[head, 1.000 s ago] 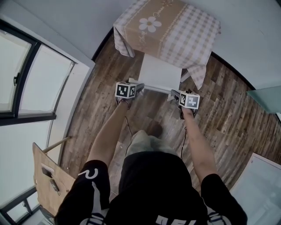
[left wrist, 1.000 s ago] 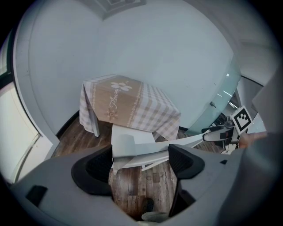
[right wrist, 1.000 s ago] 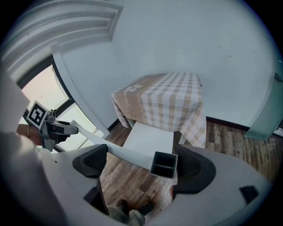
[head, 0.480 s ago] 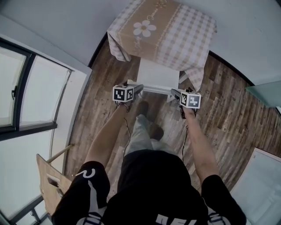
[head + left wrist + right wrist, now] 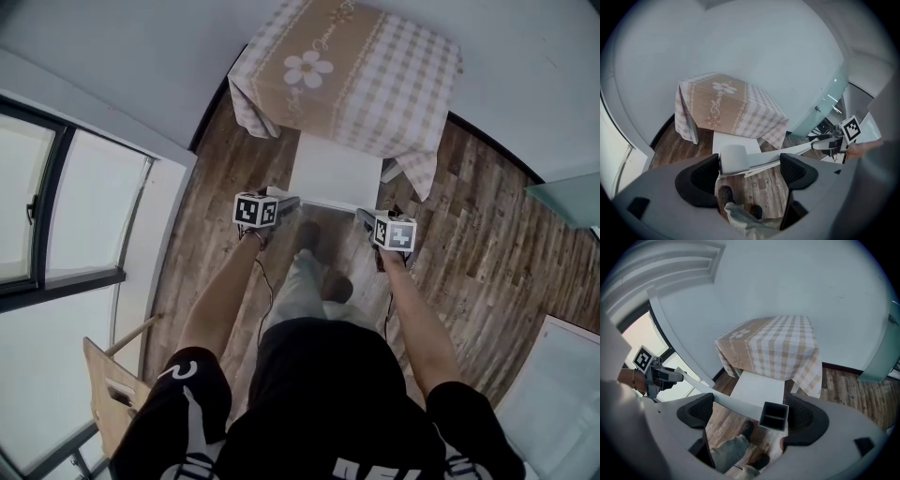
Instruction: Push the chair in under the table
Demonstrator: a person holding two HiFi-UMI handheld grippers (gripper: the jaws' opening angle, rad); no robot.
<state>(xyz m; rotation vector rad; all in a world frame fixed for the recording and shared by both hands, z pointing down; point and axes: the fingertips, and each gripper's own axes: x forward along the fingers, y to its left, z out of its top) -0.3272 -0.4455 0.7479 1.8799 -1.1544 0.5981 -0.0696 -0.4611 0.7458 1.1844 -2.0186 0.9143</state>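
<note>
A white chair [image 5: 337,173] stands on the wood floor with the front of its seat under a table draped in a beige checked cloth [image 5: 352,66]. In the head view the left gripper [image 5: 287,201] is at the left end of the chair's top back rail [image 5: 323,202] and the right gripper [image 5: 366,217] is at its right end. The left gripper [image 5: 747,171] is open, with the rail's rounded end [image 5: 734,159] close to its left jaw. The right gripper [image 5: 752,413] is open too, with the rail's hollow square end [image 5: 774,415] near its right jaw.
The table backs onto a pale wall. A large window [image 5: 56,234] fills the left side, with a wooden board [image 5: 111,403] leaning below it. A glass panel [image 5: 567,192] and a white panel [image 5: 562,394] stand at the right. The person's feet [image 5: 319,267] are just behind the chair.
Both grippers and the chair's back rail have moved slightly closer to the table. The person has stepped forward, one foot now just behind the chair.
</note>
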